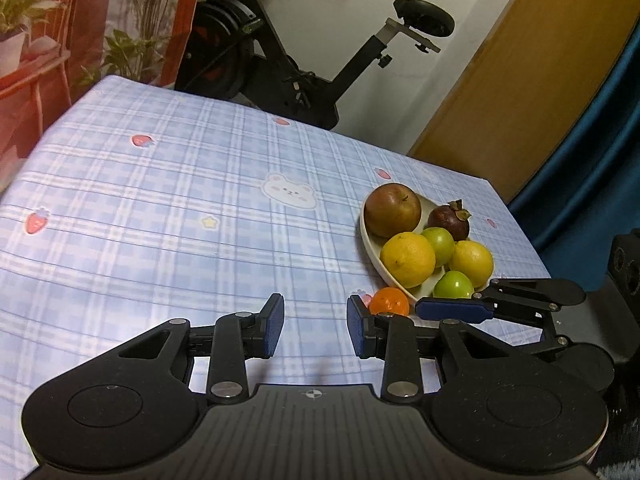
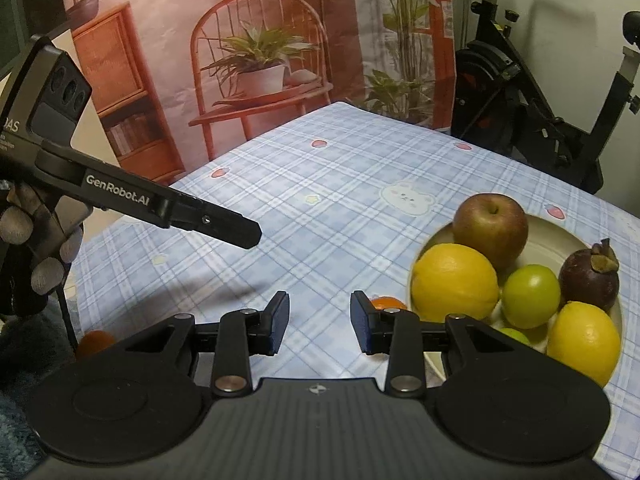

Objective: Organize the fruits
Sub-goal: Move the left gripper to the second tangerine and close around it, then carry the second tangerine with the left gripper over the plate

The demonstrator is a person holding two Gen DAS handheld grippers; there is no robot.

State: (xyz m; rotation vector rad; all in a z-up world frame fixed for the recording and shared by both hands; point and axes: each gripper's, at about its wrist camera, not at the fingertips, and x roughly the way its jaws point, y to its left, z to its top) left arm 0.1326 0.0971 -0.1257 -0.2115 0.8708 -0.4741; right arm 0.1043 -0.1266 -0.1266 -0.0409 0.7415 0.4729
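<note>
Table covered by a blue plaid cloth (image 1: 160,200) printed with strawberries and a bear.

A cream bowl (image 1: 370,240) sits near the right edge of the table, holding an apple (image 1: 392,210), a mangosteen (image 1: 450,218), two lemons (image 1: 408,258) and two green fruits (image 1: 440,244).

One small orange fruit (image 1: 388,302) lies on the cloth just outside the bowl's near rim.

Left gripper (image 1: 316,326): jaws stand at a narrow gap with nothing between the pads; the orange fruit shows just behind its right finger (image 1: 356,330).

Right gripper (image 2: 320,324): same narrow gap, nothing between the pads, hanging over the cloth just left of the bowl. In the left wrist view its tip lies beside the orange fruit and the bowl's near rim; contact cannot be told.

A gloved hand (image 2: 28,252) carries the left gripper.

An exercise bike (image 1: 280,48) stands behind the table.
</note>
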